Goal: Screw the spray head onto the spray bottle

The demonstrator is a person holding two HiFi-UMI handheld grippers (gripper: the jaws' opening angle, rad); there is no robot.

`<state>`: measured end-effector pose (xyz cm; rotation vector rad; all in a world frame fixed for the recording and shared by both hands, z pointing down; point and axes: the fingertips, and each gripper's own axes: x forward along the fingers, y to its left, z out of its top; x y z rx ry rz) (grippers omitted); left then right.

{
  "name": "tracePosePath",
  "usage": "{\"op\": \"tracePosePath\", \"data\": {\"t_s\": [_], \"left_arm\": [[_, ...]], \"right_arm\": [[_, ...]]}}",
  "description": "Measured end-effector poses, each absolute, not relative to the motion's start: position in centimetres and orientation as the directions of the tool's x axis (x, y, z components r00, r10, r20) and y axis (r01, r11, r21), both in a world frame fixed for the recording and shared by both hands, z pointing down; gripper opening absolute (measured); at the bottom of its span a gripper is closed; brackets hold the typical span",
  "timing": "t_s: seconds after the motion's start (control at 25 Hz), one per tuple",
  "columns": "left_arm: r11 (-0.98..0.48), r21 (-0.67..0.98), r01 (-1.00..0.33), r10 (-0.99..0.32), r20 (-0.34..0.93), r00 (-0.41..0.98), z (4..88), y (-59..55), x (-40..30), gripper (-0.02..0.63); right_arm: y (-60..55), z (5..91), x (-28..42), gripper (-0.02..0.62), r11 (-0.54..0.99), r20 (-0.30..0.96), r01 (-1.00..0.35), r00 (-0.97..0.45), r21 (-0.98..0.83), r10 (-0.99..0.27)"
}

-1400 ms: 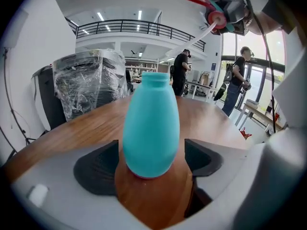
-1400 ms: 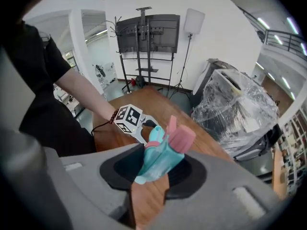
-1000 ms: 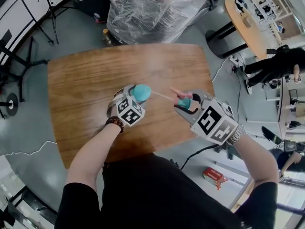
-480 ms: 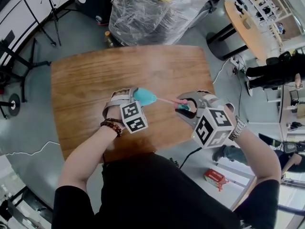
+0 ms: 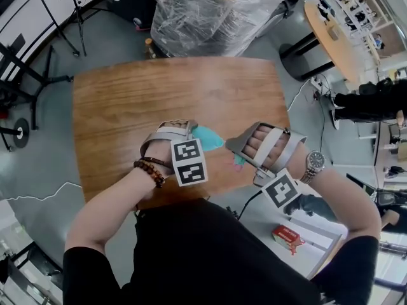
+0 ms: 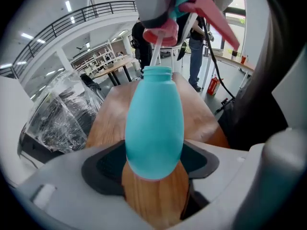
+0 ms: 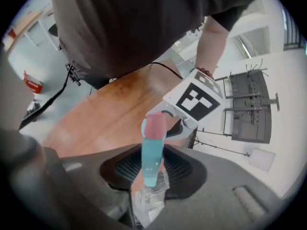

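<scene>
We see the tabletop point(image 5: 127, 100) bare across its far half; a plastic-wrapped bundle point(image 5: 210, 11) stands past that edge. Nearer, the spray head point(image 6: 163, 32) crowds the neck of the spray bottle point(image 6: 154, 123), seemingly leaving no gap.

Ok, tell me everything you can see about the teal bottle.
The bottle has a smooth, egg-shaped teal body, plastic by its look, with a short open neck and a thin pink edge at its base. The left gripper clamps its lower half between dark pads, over the wooden table. The white tube of the spray head, held in the right gripper, reaches into the neck; the head's pink collar is not yet seated on it.
</scene>
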<state>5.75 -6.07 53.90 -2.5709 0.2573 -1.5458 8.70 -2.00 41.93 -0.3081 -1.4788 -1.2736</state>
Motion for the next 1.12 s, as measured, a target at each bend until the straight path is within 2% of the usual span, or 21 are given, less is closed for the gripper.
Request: {"op": "tracePosePath", "data": {"t_s": [0.12,0.28,0.72,1.12], "left_arm": [[-0.983,-0.183,-0.026,-0.174,0.872,0.458,53.0,-5.0,5.9,0.377],[-0.982,-0.189,0.027,-0.156,0.874,0.460,52.0,-4.4,6.0,0.377],[-0.982,-0.175,0.075,-0.123,0.884,0.452,51.1,-3.4,5.8,0.376],[-0.983,-0.157,0.093,-0.099,0.887,0.452,50.5,-2.8,5.9,0.376]], "right_arm": [[-1.0,42.1,8.7,0.121,0.302,0.824,0.793,-0.397,0.530,-0.405],[-0.5,41.5,8.1,0.120,0.300,0.820,0.780,-0.435,0.549,-0.372],[0.5,41.2,7.7,0.121,0.171,0.797,0.808,-0.479,0.564,-0.368],[0.8,41.1,7.2,0.121,0.269,0.806,0.769,-0.493,0.580,-0.326]]}}
